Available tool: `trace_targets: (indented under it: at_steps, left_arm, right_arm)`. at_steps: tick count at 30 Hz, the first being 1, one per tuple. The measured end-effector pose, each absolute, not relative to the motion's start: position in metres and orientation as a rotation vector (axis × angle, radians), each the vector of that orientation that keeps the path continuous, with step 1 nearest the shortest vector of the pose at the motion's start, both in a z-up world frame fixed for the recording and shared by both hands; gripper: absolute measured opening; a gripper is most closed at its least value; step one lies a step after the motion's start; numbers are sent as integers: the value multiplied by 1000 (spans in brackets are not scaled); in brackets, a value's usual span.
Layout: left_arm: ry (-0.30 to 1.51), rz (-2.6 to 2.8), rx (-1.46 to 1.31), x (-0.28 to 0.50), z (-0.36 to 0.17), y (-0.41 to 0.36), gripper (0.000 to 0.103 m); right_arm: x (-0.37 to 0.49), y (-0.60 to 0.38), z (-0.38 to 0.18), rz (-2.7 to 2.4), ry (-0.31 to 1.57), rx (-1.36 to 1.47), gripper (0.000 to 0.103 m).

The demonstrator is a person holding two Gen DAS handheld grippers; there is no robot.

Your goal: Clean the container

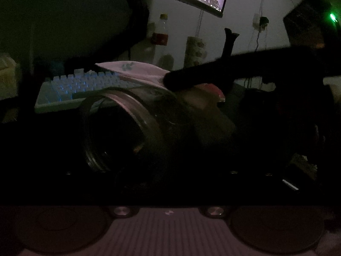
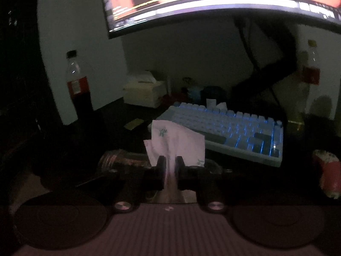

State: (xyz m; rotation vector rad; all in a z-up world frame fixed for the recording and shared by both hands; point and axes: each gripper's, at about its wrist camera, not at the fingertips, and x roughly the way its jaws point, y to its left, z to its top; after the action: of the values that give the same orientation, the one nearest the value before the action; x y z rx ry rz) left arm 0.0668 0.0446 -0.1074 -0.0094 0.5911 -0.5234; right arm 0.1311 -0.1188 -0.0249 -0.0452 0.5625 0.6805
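Right gripper (image 2: 170,171): jaws clenched on a white tissue (image 2: 177,143), which fans out above them.
Left gripper: jaws lost in the dark; cannot tell how they stand.
Container (image 1: 127,125): clear jar lying on its side on the tabletop (image 2: 132,111), mouth toward the left camera, the right gripper's black finger across its upper side.
Keyboard (image 2: 230,130): backlit blue, just behind the jar.
Cola bottle (image 2: 77,85): upright, far left.
Monitor (image 2: 213,2): lit, overhead at the back.

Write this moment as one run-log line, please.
right gripper: shut on white leaf-printed tissue | left gripper: around clear glass jar, grip unclear | tissue: above jar | wiping: not begun
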Motion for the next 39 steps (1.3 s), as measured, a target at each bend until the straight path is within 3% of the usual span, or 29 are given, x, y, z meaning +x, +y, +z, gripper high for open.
trace_targets:
  at_steps: [1, 3, 4, 5, 11, 21, 26, 39]
  left_arm:
    - [587, -522, -10, 67, -107, 44, 64]
    - [585, -518, -33, 68, -107, 47, 45]
    - [588, -517, -53, 70, -107, 50, 41]
    - [590, -518, -76, 72, -108, 54, 29]
    - [560, -535, -116, 66, -103, 53, 11]
    - [579, -720, -218, 62, -91, 70, 12]
    - [555, -484, 43, 49, -87, 53, 41]
    - [601, -467, -9, 71, -104, 52, 46]
  right_arm:
    - [133, -117, -25, 691, 570, -27, 11]
    - [131, -112, -24, 739, 580, 1, 11]
    - [128, -108, -23, 770, 580, 2, 11]
    - [126, -104, -23, 788, 578, -2, 11]
    - [134, -112, -24, 714, 575, -23, 11]
    - [135, -130, -26, 691, 612, 15, 11]
    - [120, -110, -25, 811, 643, -14, 11]
    - [152, -76, -10, 817, 684, -110, 12]
